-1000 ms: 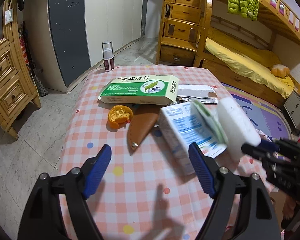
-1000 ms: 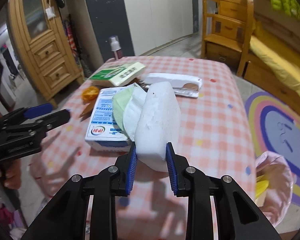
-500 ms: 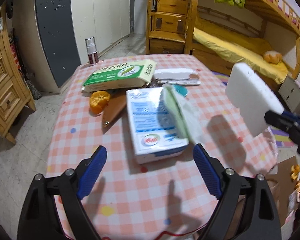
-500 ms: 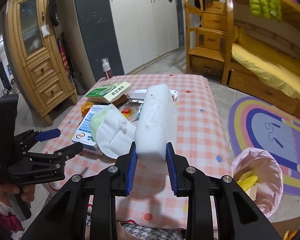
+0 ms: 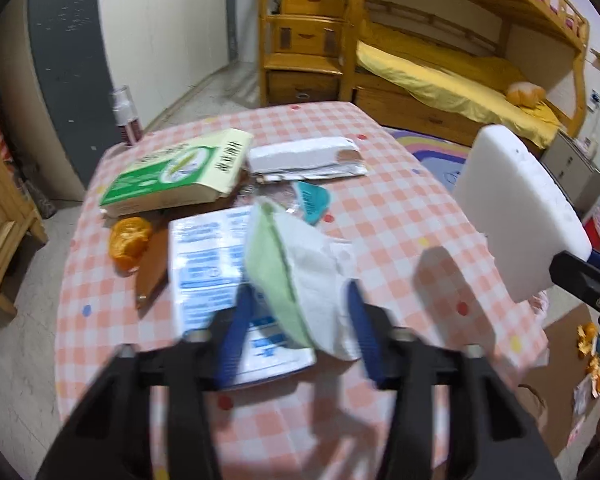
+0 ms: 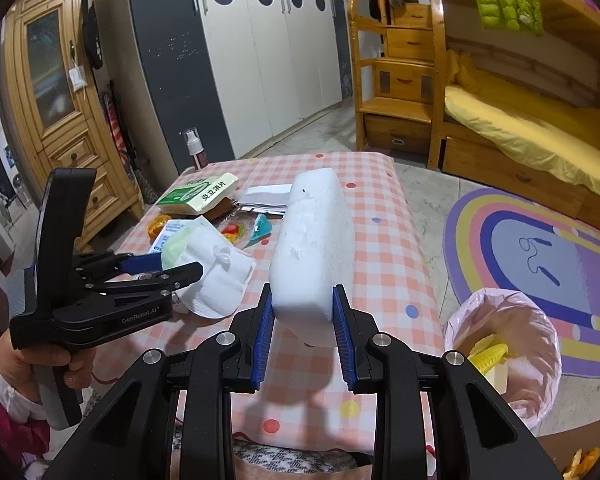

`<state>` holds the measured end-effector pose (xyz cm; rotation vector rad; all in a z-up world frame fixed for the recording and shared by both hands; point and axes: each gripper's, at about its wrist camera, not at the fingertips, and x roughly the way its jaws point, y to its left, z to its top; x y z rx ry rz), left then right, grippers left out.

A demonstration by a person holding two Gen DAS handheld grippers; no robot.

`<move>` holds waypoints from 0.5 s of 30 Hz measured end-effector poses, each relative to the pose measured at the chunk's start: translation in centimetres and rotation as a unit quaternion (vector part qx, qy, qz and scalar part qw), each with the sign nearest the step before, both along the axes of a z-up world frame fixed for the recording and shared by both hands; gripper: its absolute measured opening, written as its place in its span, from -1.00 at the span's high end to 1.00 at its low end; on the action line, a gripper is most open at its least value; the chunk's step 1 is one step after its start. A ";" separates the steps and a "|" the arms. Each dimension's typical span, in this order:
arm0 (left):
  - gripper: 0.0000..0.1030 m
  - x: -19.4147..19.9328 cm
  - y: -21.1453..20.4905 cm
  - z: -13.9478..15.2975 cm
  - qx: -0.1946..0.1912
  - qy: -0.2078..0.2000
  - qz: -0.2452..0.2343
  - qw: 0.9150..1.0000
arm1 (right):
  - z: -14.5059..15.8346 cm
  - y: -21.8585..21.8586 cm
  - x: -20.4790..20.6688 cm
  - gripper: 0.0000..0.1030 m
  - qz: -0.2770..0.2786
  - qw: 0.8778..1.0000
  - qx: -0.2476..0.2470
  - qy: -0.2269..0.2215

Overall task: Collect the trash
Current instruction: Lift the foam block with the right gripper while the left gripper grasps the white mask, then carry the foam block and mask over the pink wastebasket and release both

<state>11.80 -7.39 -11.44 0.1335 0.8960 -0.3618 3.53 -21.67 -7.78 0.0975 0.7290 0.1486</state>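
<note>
My right gripper [image 6: 303,338] is shut on a white foam block [image 6: 314,248] and holds it above the table's near edge; the block also shows in the left wrist view [image 5: 518,216]. My left gripper [image 5: 300,328] is closing around a crumpled green-and-white face mask [image 5: 296,272] that lies on a blue-and-white box [image 5: 216,276]; the view is blurred, so contact is unclear. In the right wrist view the left gripper [image 6: 168,268] sits at the mask [image 6: 212,268]. A pink-lined trash bin [image 6: 508,352] stands on the floor, right of the table.
On the checked tablecloth [image 5: 388,216] lie a green medicine box [image 5: 180,172], a white packet [image 5: 304,156], an orange peel [image 5: 130,236], a brown sheath [image 5: 152,268] and a teal piece [image 5: 310,202]. A spray bottle [image 5: 126,114] stands at the far edge. A bunk bed [image 6: 520,128] stands behind.
My left gripper moved forward onto the mask and its jaws narrowed from wide open. My right gripper carried the foam block back and right, toward the bin.
</note>
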 end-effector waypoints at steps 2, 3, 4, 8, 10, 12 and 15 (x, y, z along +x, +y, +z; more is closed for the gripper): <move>0.91 -0.4 -0.3 0.5 0.003 -0.013 -0.015 1.000 | 0.2 -0.4 -0.4 0.43 -0.004 1.000 0.001 -0.005; 0.97 -0.9 -0.3 1.2 -0.004 -0.025 -0.025 0.999 | 0.3 -0.5 -0.5 0.43 -0.006 1.000 0.002 -0.008; 0.97 -1.4 -0.2 1.9 -0.015 -0.036 -0.033 0.999 | 0.5 -0.7 -0.8 0.43 -0.009 1.000 0.002 -0.012; 0.98 -3.3 0.0 4.8 -0.054 -0.072 -0.051 0.995 | 1.1 -1.5 -1.5 0.43 -0.020 0.999 0.012 -0.023; 0.98 -4.2 -0.1 5.8 -0.067 -0.084 -0.057 0.993 | 1.2 -1.9 -1.8 0.43 -0.025 0.999 0.019 -0.027; 0.98 -4.7 -0.7 6.5 -0.062 -0.094 -0.060 0.992 | 1.4 -2.3 -2.2 0.43 -0.031 0.999 0.025 -0.030; 0.98 -5.6 -1.8 7.0 -0.049 -0.107 -0.067 0.991 | 1.3 -2.7 -3.0 0.43 -0.038 0.998 0.024 -0.031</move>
